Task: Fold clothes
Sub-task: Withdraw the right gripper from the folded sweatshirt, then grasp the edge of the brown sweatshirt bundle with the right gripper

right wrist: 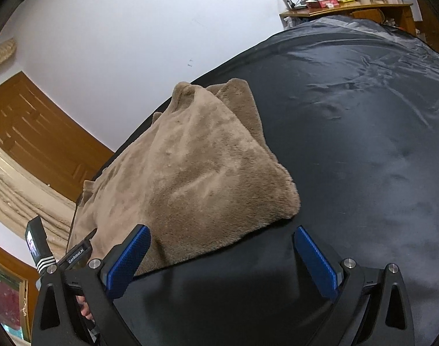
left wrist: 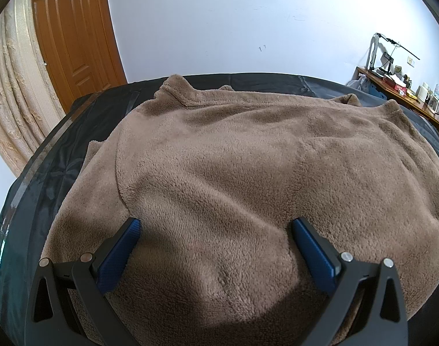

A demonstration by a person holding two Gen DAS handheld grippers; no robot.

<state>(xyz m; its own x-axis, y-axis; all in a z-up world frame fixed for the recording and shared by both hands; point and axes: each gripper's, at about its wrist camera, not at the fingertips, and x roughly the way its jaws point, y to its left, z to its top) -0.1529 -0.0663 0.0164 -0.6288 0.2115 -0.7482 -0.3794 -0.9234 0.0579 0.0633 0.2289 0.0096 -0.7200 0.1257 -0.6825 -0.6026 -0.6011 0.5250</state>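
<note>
Nearest, the left gripper [left wrist: 215, 225] hovers wide open and empty over the brown fleece garment [left wrist: 248, 167]; its body reads "GenRobot.AI". The right gripper [right wrist: 222, 235] gapes empty beside the garment on the black sheet [right wrist: 363, 144].

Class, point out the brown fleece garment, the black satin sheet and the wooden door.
Brown fleece garment [left wrist: 248, 167]: left wrist view, middle of its upper surface.
Black satin sheet [right wrist: 363, 144]: right wrist view, bare stretch beside the garment.
Wooden door [left wrist: 72, 34]: left wrist view, panelled face.
</note>
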